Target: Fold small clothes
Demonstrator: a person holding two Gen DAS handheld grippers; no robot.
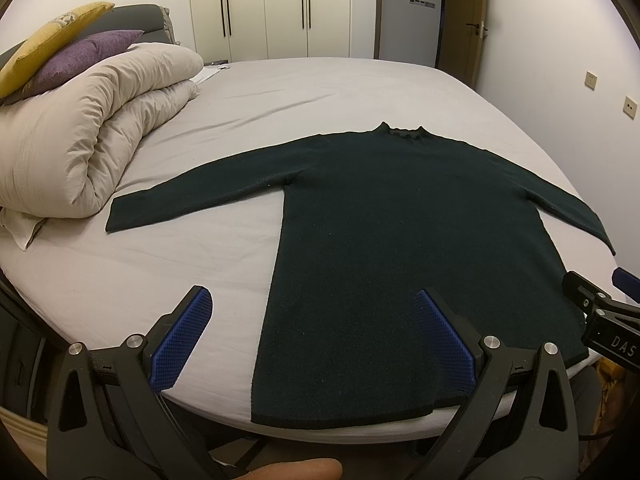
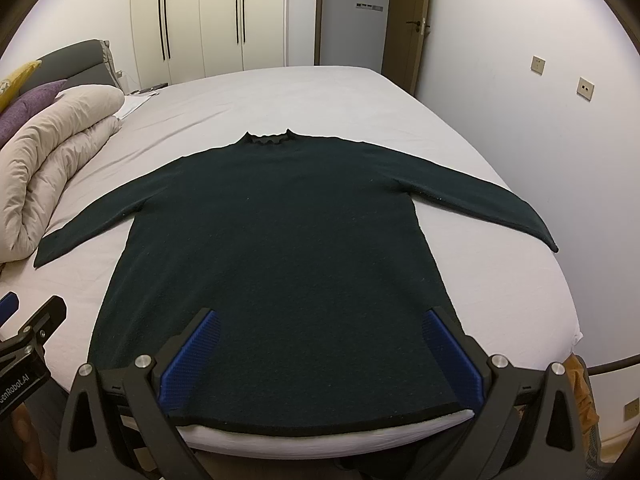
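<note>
Two handheld grippers, both matte black plastic w/ triangular cut-outs in the frames. Left gripper point(image 1: 312, 336): blue pads point(image 1: 182, 346) w/ fine knurled texture, round silver screws point(image 1: 135, 340) at the finger pivots. Right gripper point(image 2: 320, 360): same build — blue textured pads point(image 2: 452, 360), silver screws point(image 2: 499, 360) just beside them. White lettering on the side bodies — "DAS" on the right one, "enRobot.AI" on the left.

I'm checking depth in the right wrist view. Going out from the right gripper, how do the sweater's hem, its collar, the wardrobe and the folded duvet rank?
From the right gripper:
1. Sweater's hem, just below the fingers.
2. Collar, mid-bed, ahead.
3. Folded duvet, far left; near-tied with collar.
4. Wardrobe, against the back wall.
</note>
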